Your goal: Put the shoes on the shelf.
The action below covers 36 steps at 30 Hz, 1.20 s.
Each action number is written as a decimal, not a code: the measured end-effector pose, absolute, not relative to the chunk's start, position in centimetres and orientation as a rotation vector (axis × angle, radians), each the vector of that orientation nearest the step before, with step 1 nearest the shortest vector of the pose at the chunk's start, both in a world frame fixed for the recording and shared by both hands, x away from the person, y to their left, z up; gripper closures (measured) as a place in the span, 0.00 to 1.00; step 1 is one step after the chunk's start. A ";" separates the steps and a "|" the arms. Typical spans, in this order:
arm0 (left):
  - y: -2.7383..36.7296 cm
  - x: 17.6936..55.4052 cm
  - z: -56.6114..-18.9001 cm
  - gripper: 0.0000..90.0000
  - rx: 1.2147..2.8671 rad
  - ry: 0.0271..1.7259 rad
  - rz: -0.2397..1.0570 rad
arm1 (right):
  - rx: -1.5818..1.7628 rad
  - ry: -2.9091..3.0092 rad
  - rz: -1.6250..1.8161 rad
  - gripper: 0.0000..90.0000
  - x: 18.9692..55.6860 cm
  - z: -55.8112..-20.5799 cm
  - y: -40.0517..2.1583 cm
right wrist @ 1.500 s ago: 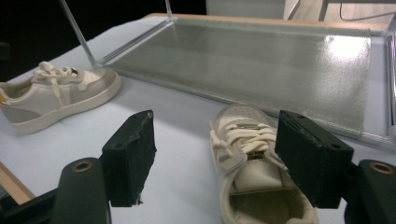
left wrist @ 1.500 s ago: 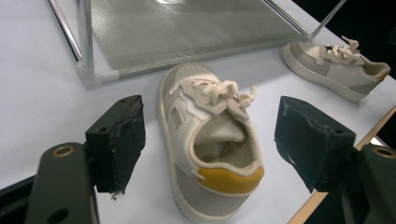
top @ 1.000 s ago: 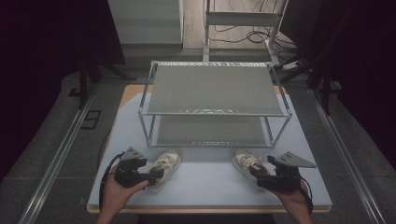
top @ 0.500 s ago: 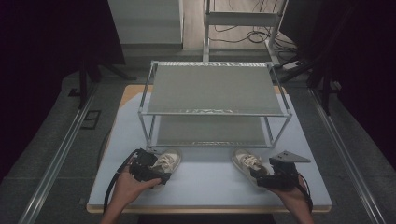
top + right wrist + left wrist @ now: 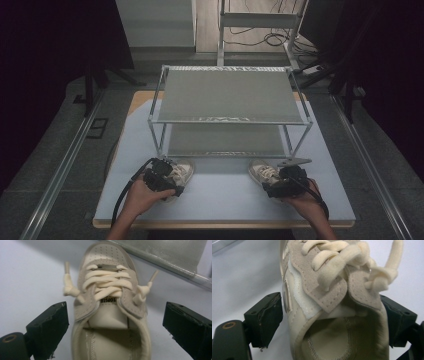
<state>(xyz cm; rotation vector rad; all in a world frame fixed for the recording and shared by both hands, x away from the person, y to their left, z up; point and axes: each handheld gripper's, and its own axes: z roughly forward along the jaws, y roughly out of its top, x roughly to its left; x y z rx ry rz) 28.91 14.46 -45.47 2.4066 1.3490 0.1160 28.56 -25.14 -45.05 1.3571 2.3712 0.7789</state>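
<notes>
Two beige lace-up sneakers stand on the white table mat [image 5: 225,202], toes toward the rack. The left shoe [image 5: 183,171] has my left gripper [image 5: 171,182] straddling its heel end. In the left gripper view the shoe's collar [image 5: 332,302] lies between the black pads [image 5: 265,317]: a narrow gap shows at the left pad, while the right pad is at the shoe's side. My left gripper [image 5: 331,321] has just been opening. The right shoe [image 5: 261,172] sits between the jaws of my right gripper [image 5: 274,186]. That gripper [image 5: 116,322] has just been opening and stands clear of the shoe [image 5: 110,290] on both sides.
A two-shelf metal rack [image 5: 227,120] with grey mesh shelves stands just behind the shoes; its lower rail [image 5: 175,267] runs close past the right shoe's toe. Dark floor and rails flank the table. Cables trail from both grippers toward the front edge.
The left gripper slid right onto the left shoe's heel. The right gripper moved a little forward and down around the right shoe. Both shoes stayed in place.
</notes>
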 end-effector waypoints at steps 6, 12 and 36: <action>14.1 29.2 -46.0 0.16 2.427 1.366 0.095 | 1.351 2.439 0.691 0.06 29.6 -45.6 -24.8; 14.0 29.5 -46.3 0.17 2.455 1.374 0.078 | 1.368 2.483 0.623 0.07 30.1 -46.6 -24.6; 14.5 29.2 -46.4 0.31 2.428 1.365 0.126 | 1.322 2.551 0.604 0.31 30.4 -46.9 -24.1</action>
